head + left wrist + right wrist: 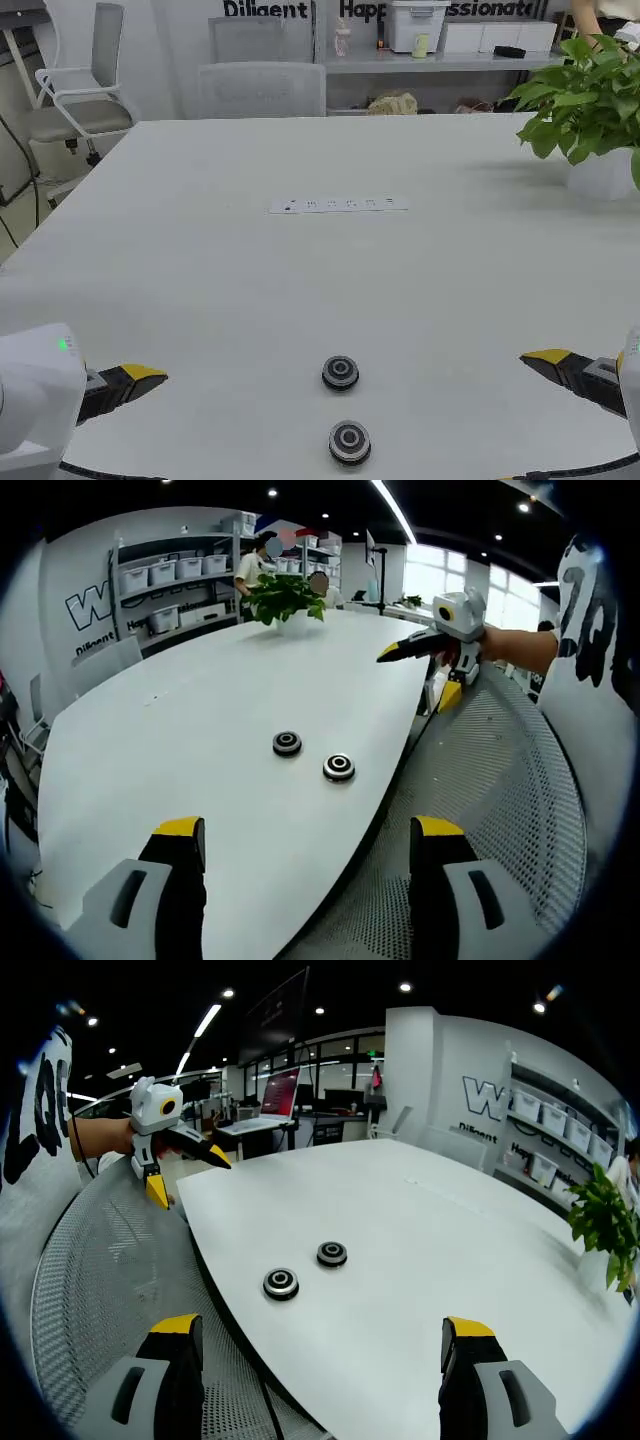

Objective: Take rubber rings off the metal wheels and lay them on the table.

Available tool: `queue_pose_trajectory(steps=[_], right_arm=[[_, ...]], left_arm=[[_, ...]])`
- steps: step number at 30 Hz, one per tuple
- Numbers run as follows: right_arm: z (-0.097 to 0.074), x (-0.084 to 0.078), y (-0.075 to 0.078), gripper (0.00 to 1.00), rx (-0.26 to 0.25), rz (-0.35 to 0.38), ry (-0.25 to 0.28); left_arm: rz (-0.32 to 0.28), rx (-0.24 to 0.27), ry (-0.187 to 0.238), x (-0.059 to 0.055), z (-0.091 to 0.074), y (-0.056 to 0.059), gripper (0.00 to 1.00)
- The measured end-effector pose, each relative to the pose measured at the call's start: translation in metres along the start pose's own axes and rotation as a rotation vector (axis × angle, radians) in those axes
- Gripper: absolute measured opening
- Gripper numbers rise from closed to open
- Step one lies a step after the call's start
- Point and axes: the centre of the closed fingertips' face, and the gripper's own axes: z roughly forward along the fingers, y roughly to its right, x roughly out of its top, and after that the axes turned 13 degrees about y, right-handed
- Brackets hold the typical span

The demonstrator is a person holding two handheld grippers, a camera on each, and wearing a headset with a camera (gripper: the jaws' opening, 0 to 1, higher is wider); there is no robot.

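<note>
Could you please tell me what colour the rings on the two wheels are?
Black on the farther wheel and the nearer wheel; clearest in the head view.

The left gripper (310, 830) carries a chunky white housing with a small green light (63, 345) glowing on its side. Its black jaws end in yellow caps, with grey moulded blocks behind them. The right gripper (320, 1325) is built the same way, white body and yellow-capped black jaws. The person wears a white shirt (592, 620) printed with large black lettering.
</note>
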Motion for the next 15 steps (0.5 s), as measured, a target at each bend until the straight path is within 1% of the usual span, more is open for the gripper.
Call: queue_pose_trajectory(steps=[15], right_arm=[[0.0020,-0.0048,0.0061,0.99,0.007,-0.009,-0.016]], left_arm=[[-0.003,0.002,-0.001,0.0009,0.0032,-0.0030,0.81]])
